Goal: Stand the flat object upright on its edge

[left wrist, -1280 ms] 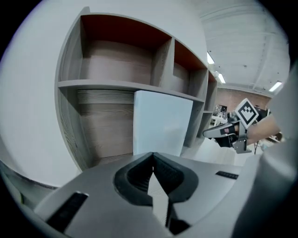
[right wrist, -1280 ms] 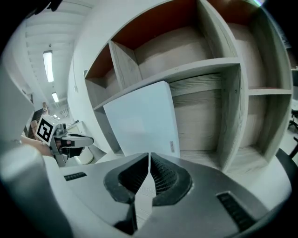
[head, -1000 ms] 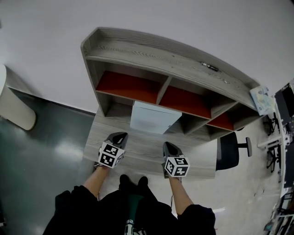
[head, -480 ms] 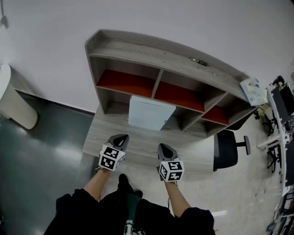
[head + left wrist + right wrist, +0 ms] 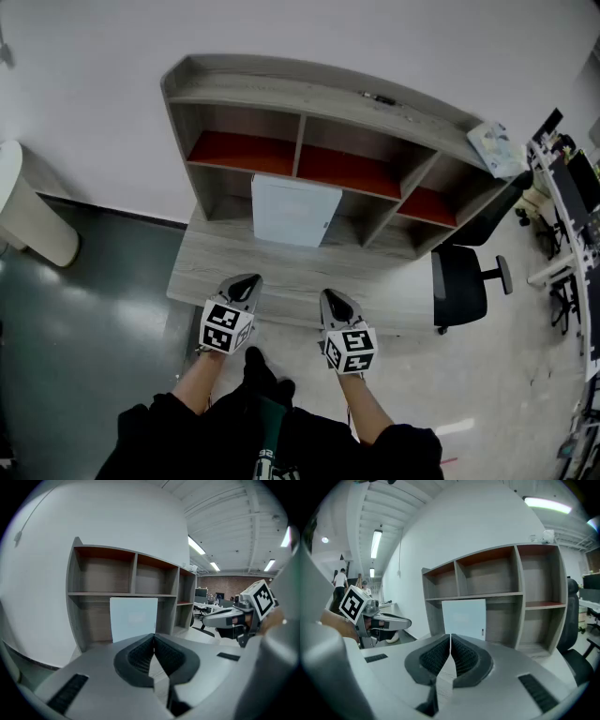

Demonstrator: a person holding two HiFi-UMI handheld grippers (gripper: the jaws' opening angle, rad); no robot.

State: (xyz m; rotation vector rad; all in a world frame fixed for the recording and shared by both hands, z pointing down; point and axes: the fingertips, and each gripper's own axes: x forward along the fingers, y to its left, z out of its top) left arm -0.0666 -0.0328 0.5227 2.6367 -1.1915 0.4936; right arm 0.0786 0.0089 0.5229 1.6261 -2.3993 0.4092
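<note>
The flat object is a pale blue-white board (image 5: 291,212). It stands upright on its lower edge at the back of the wooden desk (image 5: 202,272), leaning against the shelf unit (image 5: 300,150). The left gripper view shows the board (image 5: 134,617) straight ahead, and the right gripper view has the board (image 5: 465,617) ahead too. My left gripper (image 5: 246,284) hovers over the desk's near edge, shut and empty. My right gripper (image 5: 332,301) hangs beside it, also shut with nothing between its pads. Both stand well short of the board.
The shelf unit has red-backed compartments. A black office chair (image 5: 461,292) stands right of the desk, with a cluttered workbench (image 5: 572,216) further right. A white rounded object (image 5: 28,220) sits on the dark floor at the left. A small item (image 5: 380,97) lies on the shelf top.
Both grippers have drawn back from the board toward the desk's near edge and come closer together. The board stays leaning against the shelf.
</note>
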